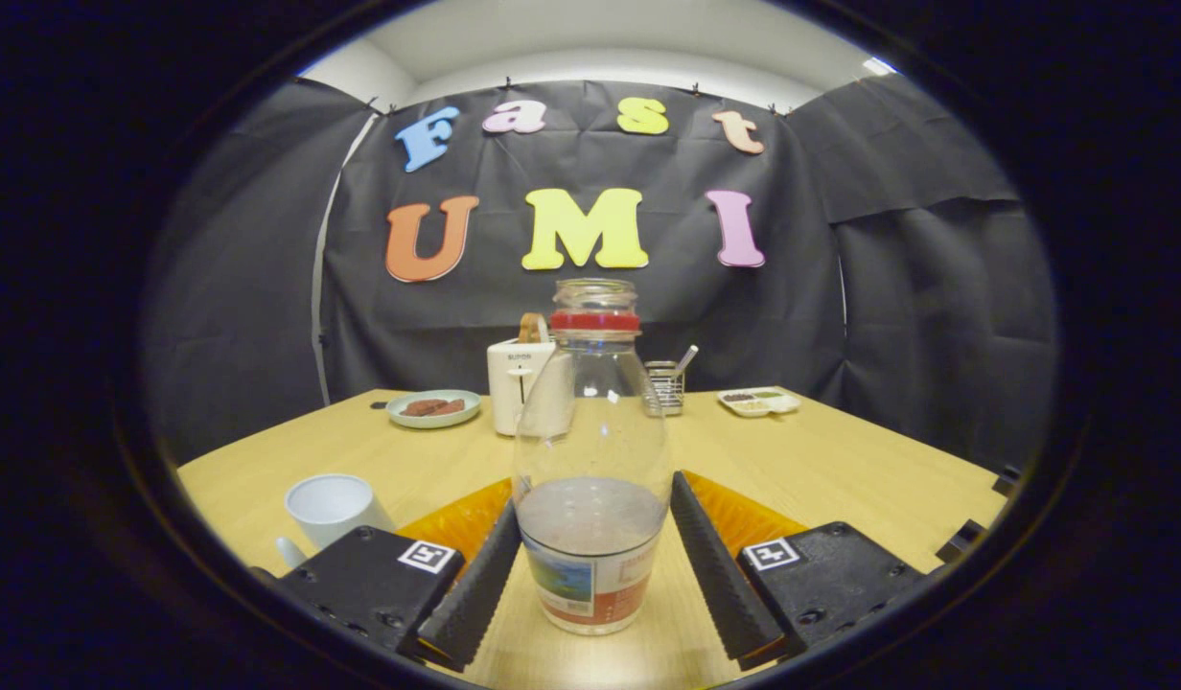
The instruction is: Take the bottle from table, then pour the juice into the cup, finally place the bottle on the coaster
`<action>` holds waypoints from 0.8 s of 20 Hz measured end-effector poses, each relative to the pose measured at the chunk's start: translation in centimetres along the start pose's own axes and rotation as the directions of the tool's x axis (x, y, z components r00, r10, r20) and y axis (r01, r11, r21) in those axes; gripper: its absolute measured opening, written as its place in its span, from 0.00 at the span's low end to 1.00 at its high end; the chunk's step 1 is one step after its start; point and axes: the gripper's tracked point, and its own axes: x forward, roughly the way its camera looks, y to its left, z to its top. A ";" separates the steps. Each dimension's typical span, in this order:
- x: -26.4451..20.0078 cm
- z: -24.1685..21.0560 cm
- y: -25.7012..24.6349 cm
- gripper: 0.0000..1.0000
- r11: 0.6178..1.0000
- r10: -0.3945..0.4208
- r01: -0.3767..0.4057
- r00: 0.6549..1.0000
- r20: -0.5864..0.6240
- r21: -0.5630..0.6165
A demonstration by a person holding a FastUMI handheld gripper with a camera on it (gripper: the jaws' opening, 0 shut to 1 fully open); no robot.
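A clear glass bottle [591,450] with a red ring below its open neck stands upright between my fingers. Juice fills roughly its lower third, down to a coloured label. My gripper [593,498] is shut on the bottle, with both fingers [480,585] pressing on its sides at the widest part. An orange coaster [744,517] lies on the table just behind the bottle, showing past both fingers. A white cup [330,506] stands to the left of the left finger. I cannot tell whether the bottle's base rests on the table or hangs just above it.
At the back of the wooden table [840,460] stand a white toaster [519,383], a green plate of food [434,407], a small wire holder with a utensil [665,385] and a white divided dish [758,402]. Black cloth walls close the booth.
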 end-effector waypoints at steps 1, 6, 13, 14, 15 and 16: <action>0.0 -0.1 -0.1 0.89 1.000 -0.003 0.003 1.000 -0.006 -0.003; -1.5 1.5 0.7 0.82 0.998 0.028 -0.029 0.999 -0.019 -0.062; -4.9 6.1 1.1 0.81 0.955 0.026 -0.015 0.999 0.035 -0.296; -5.2 6.4 1.4 0.81 0.941 0.030 -0.014 0.999 0.040 -0.338; -5.5 6.7 1.5 0.81 0.924 0.025 -0.009 0.999 0.038 -0.381; -5.7 6.9 1.3 0.81 0.907 0.012 0.002 0.999 0.031 -0.420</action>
